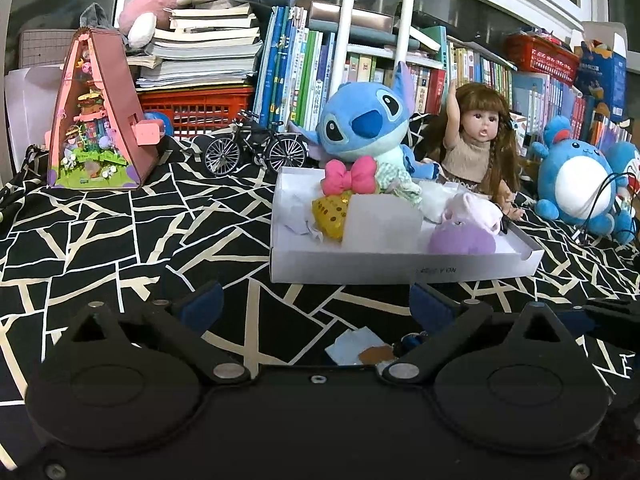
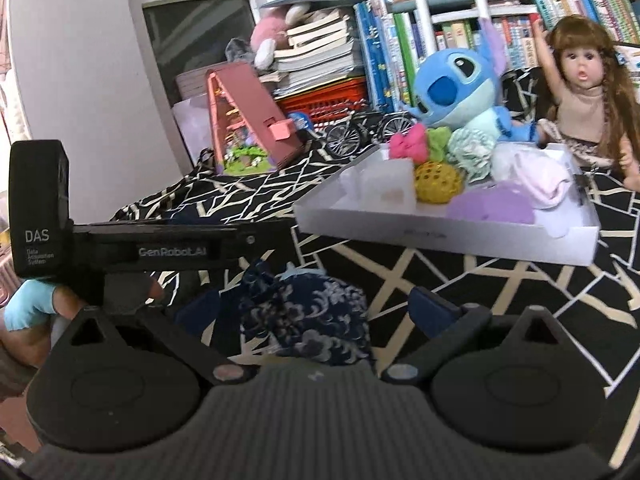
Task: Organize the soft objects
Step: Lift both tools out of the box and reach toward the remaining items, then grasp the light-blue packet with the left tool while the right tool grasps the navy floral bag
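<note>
Bookshelves and plush toys stand behind a black patterned cloth in the left wrist view, where the left tool is spread apart, holding nothing, before the white tray of soft things. From the right wrist view, the right tool is also apart around the navy flowered pouch; it should close gently on the middle, then lift toward the tray.

Crowded bookshelves line the back beneath white-framed windows; a black, cream-lined cloth covers the worktop.
</note>
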`<action>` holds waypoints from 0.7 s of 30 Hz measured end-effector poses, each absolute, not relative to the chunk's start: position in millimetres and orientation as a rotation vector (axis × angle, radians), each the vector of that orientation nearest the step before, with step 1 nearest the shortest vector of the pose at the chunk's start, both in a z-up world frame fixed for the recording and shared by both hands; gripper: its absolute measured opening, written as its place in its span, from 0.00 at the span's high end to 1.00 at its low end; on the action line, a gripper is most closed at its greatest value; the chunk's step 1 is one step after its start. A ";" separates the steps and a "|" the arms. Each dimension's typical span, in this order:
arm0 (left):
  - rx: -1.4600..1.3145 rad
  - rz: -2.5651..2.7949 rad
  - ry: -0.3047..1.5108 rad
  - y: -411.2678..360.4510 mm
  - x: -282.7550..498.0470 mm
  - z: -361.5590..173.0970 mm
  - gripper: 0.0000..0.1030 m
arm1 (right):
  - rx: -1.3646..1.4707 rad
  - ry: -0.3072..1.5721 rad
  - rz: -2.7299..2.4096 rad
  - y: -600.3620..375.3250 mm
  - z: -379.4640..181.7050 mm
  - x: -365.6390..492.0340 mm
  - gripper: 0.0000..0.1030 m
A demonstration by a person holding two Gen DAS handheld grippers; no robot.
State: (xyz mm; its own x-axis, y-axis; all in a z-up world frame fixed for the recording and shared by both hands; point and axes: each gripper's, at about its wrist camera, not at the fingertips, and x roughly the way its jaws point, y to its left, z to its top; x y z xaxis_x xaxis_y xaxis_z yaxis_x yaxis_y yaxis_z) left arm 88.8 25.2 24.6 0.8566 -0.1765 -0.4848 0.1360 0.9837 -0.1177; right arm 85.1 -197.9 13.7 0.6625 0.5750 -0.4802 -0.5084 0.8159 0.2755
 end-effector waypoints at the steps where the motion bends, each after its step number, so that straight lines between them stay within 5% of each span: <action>1: -0.079 -0.165 0.518 25.1 88.6 24.0 0.04 | 0.120 0.588 0.617 -196.2 12.9 85.7 0.00; 21: -0.099 -0.111 0.535 40.0 89.0 19.4 0.04 | 0.169 0.660 0.634 -171.7 -4.9 100.1 0.02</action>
State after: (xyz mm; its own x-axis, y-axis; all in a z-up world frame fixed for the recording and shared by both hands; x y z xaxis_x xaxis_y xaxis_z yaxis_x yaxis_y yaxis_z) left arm 89.0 40.0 19.4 0.8543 -0.1315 -0.5028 0.0799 0.9892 -0.1230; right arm 100.1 -171.7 -4.9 0.6104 0.5984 -0.5190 -0.4944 0.7997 0.3405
